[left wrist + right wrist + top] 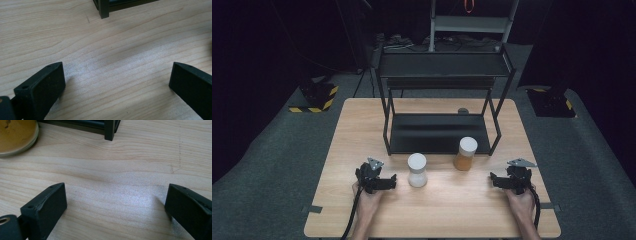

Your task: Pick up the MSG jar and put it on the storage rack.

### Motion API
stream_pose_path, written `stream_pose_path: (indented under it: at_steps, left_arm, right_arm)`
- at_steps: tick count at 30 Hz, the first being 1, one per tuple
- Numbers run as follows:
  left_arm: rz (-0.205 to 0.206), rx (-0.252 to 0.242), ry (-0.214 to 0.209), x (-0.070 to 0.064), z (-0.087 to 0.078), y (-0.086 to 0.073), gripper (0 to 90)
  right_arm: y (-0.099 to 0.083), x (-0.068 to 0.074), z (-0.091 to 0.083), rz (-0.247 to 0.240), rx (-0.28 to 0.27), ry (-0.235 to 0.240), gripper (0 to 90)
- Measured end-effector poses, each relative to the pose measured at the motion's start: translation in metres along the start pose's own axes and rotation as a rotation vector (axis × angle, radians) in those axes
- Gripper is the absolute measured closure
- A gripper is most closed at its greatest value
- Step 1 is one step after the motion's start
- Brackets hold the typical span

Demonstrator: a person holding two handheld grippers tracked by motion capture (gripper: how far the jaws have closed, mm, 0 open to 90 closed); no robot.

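A white jar (417, 170) stands on the wooden table (362, 130) in front of a black two-tier rack (439, 132). To its right is an amber jar (465, 154) with a white lid, whose base also appears in the right gripper view (15, 135). My left gripper (376, 176) rests low over the table, left of the white jar, open (117, 75) with bare wood between its jaws. My right gripper (511, 179) sits to the right of the amber jar, also open (115, 193) and holding nothing.
The rack's front legs (103, 8) (109, 130) stand just ahead of each gripper. Its lower shelf (439, 135) and upper shelf (444, 65) are bare. A small dark round object (463, 110) lies behind the rack. Grey carpet surrounds the table.
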State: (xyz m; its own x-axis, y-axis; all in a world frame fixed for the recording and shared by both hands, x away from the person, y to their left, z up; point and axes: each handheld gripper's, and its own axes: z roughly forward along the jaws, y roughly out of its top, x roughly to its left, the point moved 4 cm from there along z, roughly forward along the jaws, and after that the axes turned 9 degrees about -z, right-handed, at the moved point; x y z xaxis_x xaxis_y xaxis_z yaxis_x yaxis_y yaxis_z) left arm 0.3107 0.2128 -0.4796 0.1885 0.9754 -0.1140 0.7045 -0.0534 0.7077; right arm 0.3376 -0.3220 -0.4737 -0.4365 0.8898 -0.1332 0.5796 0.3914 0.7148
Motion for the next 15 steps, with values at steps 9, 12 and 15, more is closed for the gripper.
stream_pose_path:
  at_steps: [9,12,15]
  left_arm:
    - [0.031,0.039,-0.065,0.007,-0.007,0.003,0.2]
    - [0.046,0.030,-0.092,0.007,-0.013,0.000,0.2]
    - [0.049,0.022,-0.133,0.010,-0.019,-0.001,0.2]
  right_arm:
    - [0.000,0.000,0.000,0.000,0.000,0.001,3.1]
    - [0.000,0.000,0.000,0.000,0.000,0.000,3.1]
    - [0.000,0.000,0.000,0.000,0.000,0.000,3.1]
